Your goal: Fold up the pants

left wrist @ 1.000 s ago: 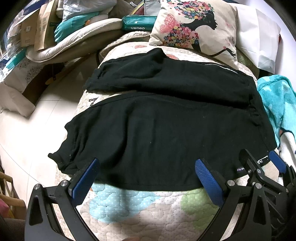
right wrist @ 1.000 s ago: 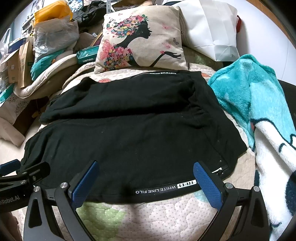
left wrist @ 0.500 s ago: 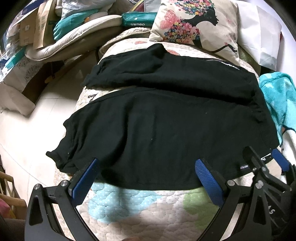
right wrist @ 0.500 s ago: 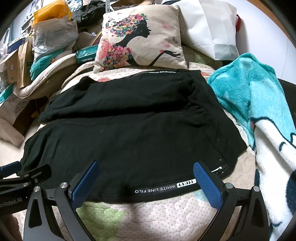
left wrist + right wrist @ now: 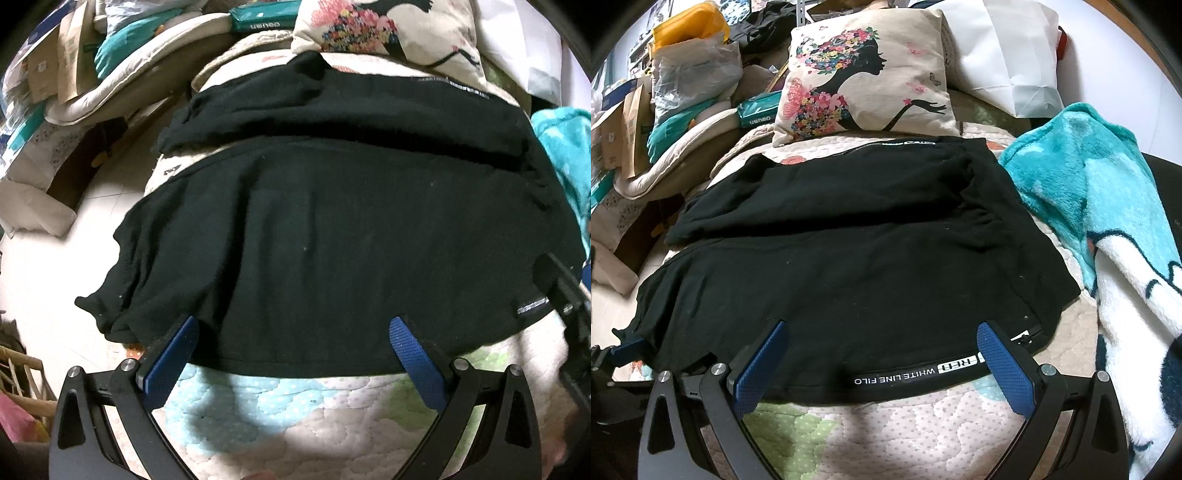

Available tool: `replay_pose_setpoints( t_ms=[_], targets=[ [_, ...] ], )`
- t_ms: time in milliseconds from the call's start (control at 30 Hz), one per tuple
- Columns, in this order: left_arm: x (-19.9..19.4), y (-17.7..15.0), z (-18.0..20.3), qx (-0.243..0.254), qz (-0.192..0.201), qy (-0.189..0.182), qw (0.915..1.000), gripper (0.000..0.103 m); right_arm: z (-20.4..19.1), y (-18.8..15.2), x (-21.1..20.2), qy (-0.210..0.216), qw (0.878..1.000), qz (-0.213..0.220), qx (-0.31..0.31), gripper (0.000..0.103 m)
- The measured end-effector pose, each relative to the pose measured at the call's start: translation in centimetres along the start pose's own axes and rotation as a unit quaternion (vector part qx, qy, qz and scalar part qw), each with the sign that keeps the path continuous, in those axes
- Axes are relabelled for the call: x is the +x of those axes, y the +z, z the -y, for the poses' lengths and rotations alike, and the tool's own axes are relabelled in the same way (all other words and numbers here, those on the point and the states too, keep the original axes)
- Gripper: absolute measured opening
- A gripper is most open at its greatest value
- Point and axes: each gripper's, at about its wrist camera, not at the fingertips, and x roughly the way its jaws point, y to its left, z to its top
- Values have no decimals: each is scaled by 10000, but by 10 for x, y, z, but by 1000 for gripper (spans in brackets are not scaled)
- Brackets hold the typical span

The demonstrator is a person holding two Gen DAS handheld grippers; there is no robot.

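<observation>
Black pants, teal-and-white blanket, floral silhouette cushion, blue-padded tools

Black pants lay spread flat across the quilted bed, both legs side by side running leftward, waistband at right, white "WHITE LINE FILO" lettering along the near edge.
</observation>
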Motion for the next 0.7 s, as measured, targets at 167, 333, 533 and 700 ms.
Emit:
replay_pose_setpoints(
  t_ms=[167, 333, 533, 700],
  targets=[
    [3, -2, 3, 53, 13, 39, 10000, 103, 0, 0, 0, -3, 10000, 0, 0, 103],
    [4, -6, 4, 53, 97, 26, 9999, 103, 0, 0, 0, -14, 10000, 15, 0, 103],
    [3, -7, 4, 116, 66, -37, 9999, 103, 0, 0, 0, -12, 10000, 18, 1, 103],
    [-10, 4, -9, -50, -92, -492, 9987, 90, -1, 3, -2, -27, 10000, 36, -51, 103]
  ],
)
